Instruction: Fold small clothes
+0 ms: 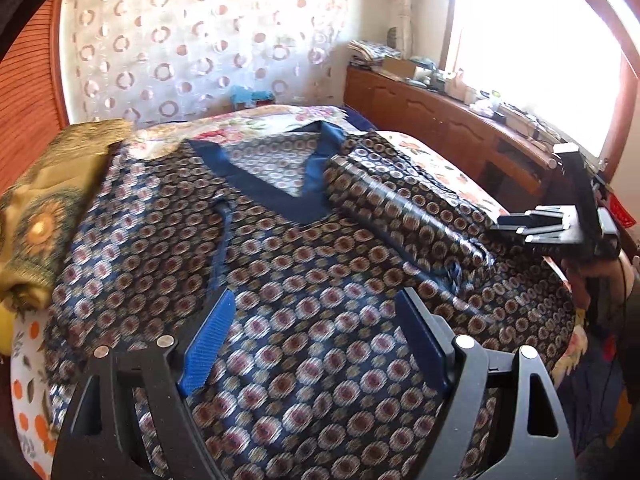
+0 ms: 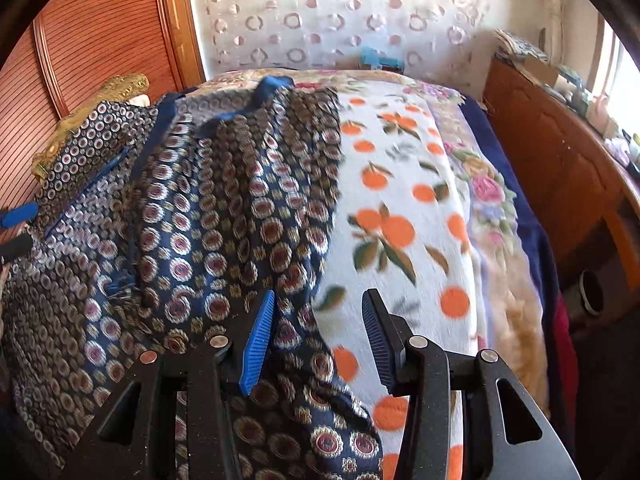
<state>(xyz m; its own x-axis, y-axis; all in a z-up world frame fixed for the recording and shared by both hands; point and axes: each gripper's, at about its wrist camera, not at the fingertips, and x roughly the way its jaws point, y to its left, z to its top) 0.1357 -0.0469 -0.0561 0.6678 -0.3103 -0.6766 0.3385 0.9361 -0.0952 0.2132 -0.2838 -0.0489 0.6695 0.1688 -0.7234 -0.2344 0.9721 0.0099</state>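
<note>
Each black hand-held gripper (image 1: 316, 336) has 2 blue ribbed pads (image 1: 208, 344).

daylight floods in from a blown-out window (image 1: 532, 52) at right. motion blur smears the patterned shirt (image 1: 304, 320). fisheye curvature bends the edges, with dark vignetted corners.

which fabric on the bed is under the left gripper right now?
The navy circle-print top with the V-neck, not the olive-gold cloth left of it or the orange-print blanket.

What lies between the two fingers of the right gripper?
In the right wrist view, the right gripper is open, and between its fingers show an edge of the patterned shirt and the orange-print blanket beneath it.
</note>
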